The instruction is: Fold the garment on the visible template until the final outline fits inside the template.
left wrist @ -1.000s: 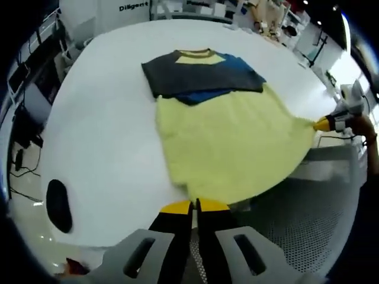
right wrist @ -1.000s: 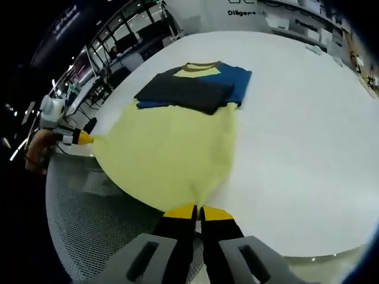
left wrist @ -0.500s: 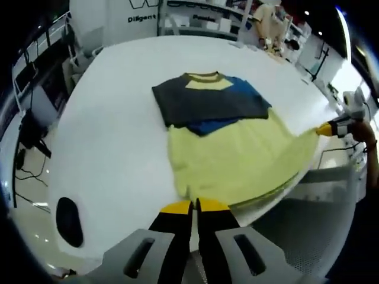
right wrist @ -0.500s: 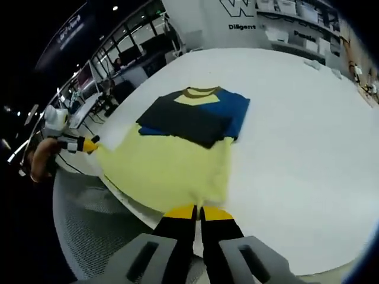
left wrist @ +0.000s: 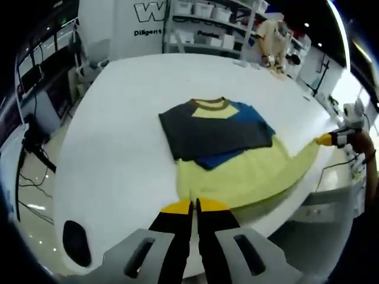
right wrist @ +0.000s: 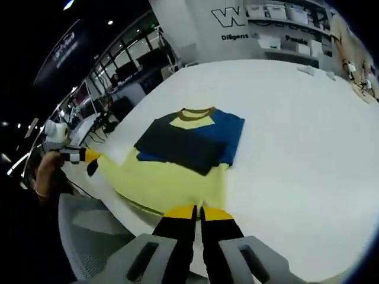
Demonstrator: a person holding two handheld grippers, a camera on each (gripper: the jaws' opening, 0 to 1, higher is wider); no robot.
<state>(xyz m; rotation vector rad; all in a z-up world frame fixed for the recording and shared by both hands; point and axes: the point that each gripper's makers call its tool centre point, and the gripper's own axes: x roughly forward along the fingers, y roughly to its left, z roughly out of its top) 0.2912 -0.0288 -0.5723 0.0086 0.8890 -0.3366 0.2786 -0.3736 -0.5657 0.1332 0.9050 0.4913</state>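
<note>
Left gripper: jaws pressed together, yellow tips clamped on one bottom corner of the garment, at the near edge of the table. Right gripper: jaws likewise closed, tips pinching the other bottom corner of the same hem. In the left gripper view the right gripper comes in from the right as a yellow tip on a white body, with the person's hand around it and the hem drawn out to a point where it grips. In the right gripper view the left gripper appears at the left the same way, with the hand behind it. Garment: a soft knit T-shirt, pale yellow in the lower body, dark grey and blue across the upper part, with a brown-edged collar. The upper part lies flat on the table, sleeves folded in to a compact rectangular block; the yellow lower body is stretched between the two grippers, lifted at the hem and sagging slightly. Table: broad, white, matt, smooth. A dark oval mark sits near its edge in the left gripper view. Shelving with white boxes stands behind the table.
</note>
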